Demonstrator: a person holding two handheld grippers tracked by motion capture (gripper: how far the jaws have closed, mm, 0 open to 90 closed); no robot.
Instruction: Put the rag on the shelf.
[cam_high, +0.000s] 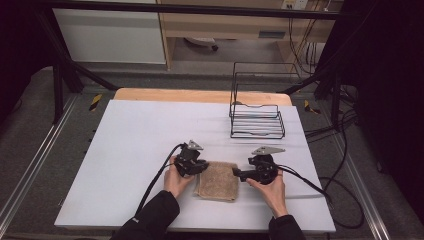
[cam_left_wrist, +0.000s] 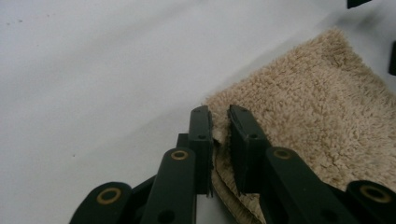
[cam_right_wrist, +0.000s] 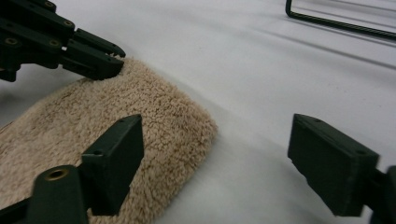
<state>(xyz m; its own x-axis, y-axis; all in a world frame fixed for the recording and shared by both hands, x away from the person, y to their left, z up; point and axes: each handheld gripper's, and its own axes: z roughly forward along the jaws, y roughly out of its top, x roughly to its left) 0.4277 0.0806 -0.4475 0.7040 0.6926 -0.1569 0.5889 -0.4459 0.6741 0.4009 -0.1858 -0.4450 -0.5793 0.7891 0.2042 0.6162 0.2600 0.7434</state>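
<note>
A folded tan towel (cam_high: 218, 181) lies flat on the white table (cam_high: 145, 135), near the front edge. My left gripper (cam_high: 203, 167) is at the towel's left far corner. In the left gripper view its jaws (cam_left_wrist: 219, 114) stand almost together, pinching the edge of the towel (cam_left_wrist: 322, 102) between the pads. My right gripper (cam_high: 236, 174) is at the towel's right far corner. In the right gripper view it (cam_right_wrist: 217, 126) stands wide open, one jaw over the towel (cam_right_wrist: 154, 107), the other over bare table, pads not touching the cloth. The left gripper (cam_right_wrist: 100, 58) shows beyond, at the far corner.
A black wire rack (cam_high: 257, 127) stands at the back right of the table, and its base wire (cam_right_wrist: 336, 21) runs beyond the right gripper. Cables trail from both grippers toward the front and right. The left and middle of the table is bare white surface.
</note>
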